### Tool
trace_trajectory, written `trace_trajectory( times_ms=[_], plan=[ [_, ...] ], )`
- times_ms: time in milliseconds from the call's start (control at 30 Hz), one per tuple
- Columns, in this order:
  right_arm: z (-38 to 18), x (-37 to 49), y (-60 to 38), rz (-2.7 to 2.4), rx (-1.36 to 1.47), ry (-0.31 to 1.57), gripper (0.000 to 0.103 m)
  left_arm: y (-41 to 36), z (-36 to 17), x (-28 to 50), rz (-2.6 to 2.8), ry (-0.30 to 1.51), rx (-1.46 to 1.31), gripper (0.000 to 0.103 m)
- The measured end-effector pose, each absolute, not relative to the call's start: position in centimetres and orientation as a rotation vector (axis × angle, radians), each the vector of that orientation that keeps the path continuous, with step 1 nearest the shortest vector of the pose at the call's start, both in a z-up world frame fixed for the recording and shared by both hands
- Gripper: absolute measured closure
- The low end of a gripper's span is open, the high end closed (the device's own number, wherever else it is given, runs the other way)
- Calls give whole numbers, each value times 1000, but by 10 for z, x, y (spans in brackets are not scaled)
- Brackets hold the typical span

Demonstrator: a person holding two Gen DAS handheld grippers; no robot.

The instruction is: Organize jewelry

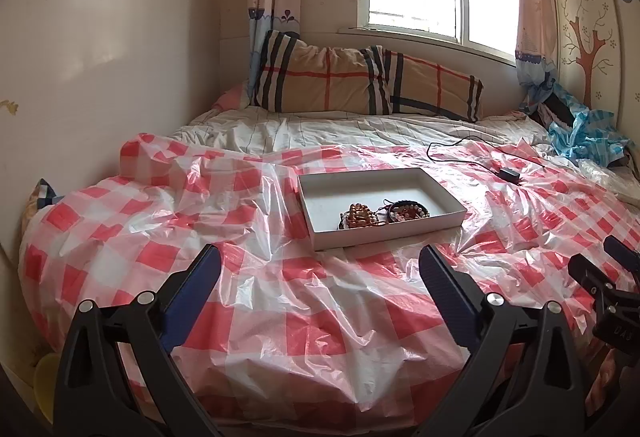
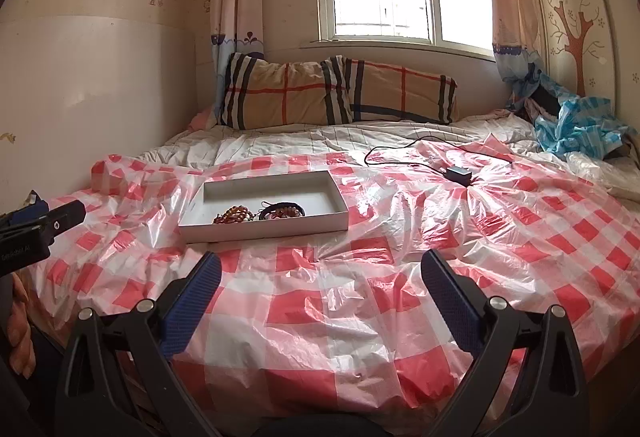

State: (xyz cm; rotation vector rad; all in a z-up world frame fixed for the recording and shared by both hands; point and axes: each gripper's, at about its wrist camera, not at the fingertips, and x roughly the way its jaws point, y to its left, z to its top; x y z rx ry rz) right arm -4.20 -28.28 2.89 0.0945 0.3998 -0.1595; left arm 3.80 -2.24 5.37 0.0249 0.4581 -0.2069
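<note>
A: Blue-padded, both of them. The left gripper has its fingers spread wide with nothing between them, hovering over the red-and-white checked plastic sheet. The right gripper is just as wide apart and empty.

B: And the jewelry?

A: Ahead of the left gripper, in the shallow white cardboard box: amber bead bracelets beside dark beaded bangles, in its near half.

B: Any difference between views?

A: From the right wrist the box sits ahead-left, and the left gripper's body shows at the left edge. A black adapter with cable lies beyond, to the right.
</note>
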Motion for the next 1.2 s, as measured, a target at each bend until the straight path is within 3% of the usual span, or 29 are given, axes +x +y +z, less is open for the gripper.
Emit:
trace_trajectory(
  times_ms=[1200],
  plan=[
    [24, -40, -283, -165, 78, 416, 7, -18, 51, 42, -198, 466, 33, 8]
  ],
)
